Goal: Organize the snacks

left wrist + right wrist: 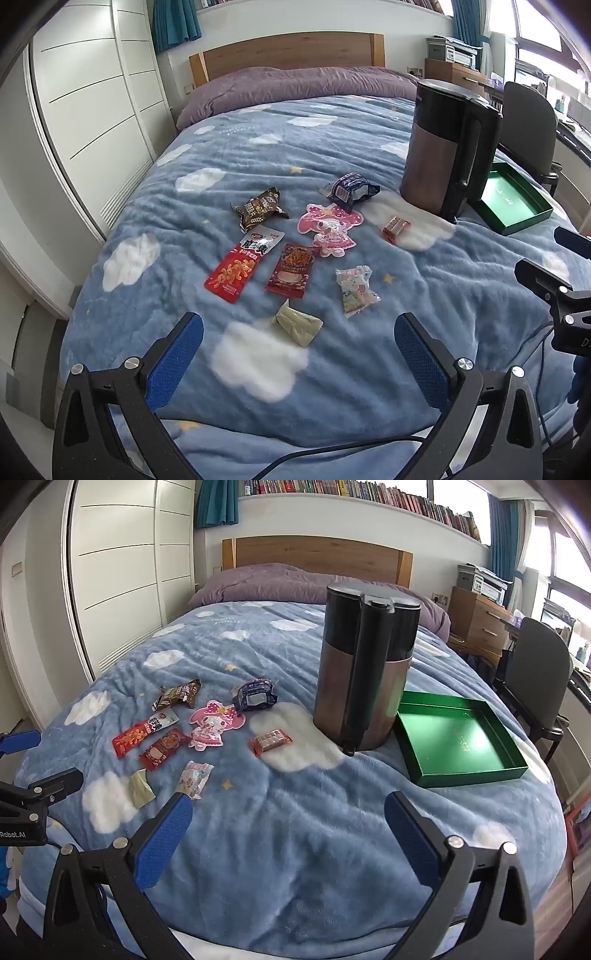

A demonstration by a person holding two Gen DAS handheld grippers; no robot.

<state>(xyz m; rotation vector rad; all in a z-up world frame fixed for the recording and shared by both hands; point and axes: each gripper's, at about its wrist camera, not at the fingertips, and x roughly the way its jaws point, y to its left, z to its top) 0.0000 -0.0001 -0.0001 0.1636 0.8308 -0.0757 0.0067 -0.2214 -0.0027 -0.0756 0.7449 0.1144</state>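
Snacks [291, 254] scattered on blue blanket [295, 830], left of kettle [364, 664] and green tray [480, 771]. Nearest left claw [299, 332]; right claw [288, 812] farther. Both wide open, empty.

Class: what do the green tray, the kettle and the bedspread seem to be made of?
Green tray: probably coated cardboard, with a satin sheen and sharp folded walls.
Kettle: brushed bronze metal by its look, with black plastic lid and handle.
Bedspread: plush fleece with a fuzzy, rumpled nap.

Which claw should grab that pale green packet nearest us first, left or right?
Left, probably. The pale green packet lies just ahead of the open left claw, nearly centred between its fingers. In the right wrist view it sits off to the side of the open right claw.
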